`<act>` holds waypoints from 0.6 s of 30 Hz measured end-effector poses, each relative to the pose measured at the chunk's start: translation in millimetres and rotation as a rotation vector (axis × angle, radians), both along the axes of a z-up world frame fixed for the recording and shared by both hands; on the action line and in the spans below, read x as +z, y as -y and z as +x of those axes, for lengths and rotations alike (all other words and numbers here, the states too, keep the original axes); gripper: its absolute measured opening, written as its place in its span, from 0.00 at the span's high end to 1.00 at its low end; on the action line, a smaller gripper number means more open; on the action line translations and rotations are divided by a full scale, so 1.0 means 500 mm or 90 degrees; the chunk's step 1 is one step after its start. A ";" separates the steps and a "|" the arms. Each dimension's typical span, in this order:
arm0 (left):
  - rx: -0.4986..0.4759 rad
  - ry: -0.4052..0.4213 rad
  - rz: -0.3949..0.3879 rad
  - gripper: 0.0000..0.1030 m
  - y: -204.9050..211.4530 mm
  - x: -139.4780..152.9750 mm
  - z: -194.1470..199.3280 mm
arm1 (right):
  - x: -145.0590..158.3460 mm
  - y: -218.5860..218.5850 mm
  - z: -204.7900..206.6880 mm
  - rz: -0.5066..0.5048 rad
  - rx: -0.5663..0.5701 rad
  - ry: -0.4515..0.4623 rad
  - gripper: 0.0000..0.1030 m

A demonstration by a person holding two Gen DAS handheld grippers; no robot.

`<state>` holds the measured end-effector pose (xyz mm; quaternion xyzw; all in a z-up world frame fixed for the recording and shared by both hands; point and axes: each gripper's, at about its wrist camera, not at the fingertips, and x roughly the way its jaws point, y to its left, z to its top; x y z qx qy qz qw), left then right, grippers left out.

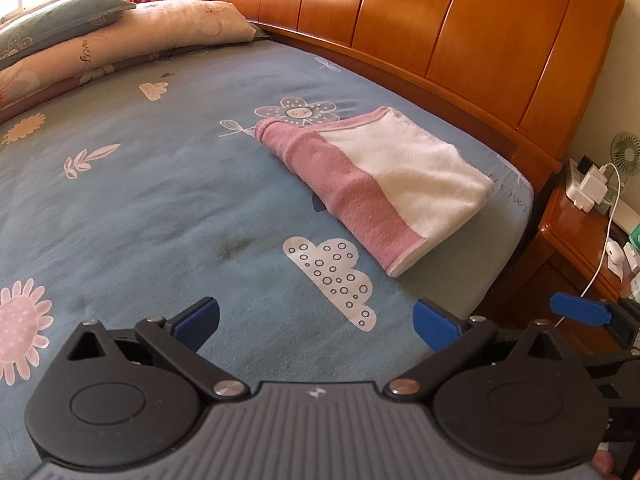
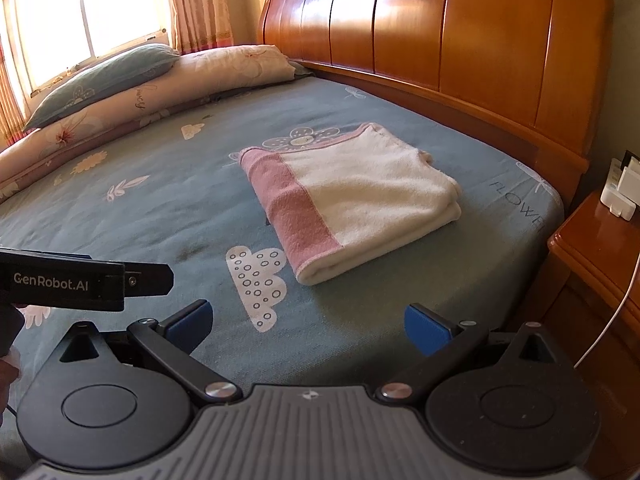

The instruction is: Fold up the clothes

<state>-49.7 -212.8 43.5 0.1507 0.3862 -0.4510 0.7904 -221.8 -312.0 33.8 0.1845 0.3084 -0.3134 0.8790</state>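
A folded pink-and-white towel (image 1: 380, 184) (image 2: 352, 196) lies flat on the blue patterned bed sheet (image 1: 160, 200) (image 2: 168, 200), near the wooden headboard. My left gripper (image 1: 316, 324) hovers over the sheet short of the towel, jaws wide apart with nothing between the blue pads. My right gripper (image 2: 306, 326) is likewise open and empty, a little back from the towel's near corner. The right gripper's blue fingertip (image 1: 580, 312) shows at the right edge of the left wrist view. The left gripper's black body (image 2: 80, 280) reaches in from the left of the right wrist view.
The wooden headboard (image 1: 440, 40) (image 2: 460, 40) runs behind the towel. Pillows (image 1: 120, 40) (image 2: 140, 80) are stacked at the far side by a window. A wooden nightstand (image 1: 580, 240) (image 2: 592, 264) with chargers and a white cable stands to the right of the bed.
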 end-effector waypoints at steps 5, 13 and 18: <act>0.004 0.001 0.004 0.01 -0.001 -0.001 0.002 | -0.002 0.003 0.000 0.004 -0.001 0.002 0.00; 0.005 0.005 0.007 0.01 0.002 -0.007 -0.002 | -0.003 0.008 -0.001 0.010 -0.002 0.007 0.00; 0.009 0.012 0.004 0.01 0.002 -0.006 -0.003 | -0.004 0.009 -0.001 0.009 -0.001 0.008 0.00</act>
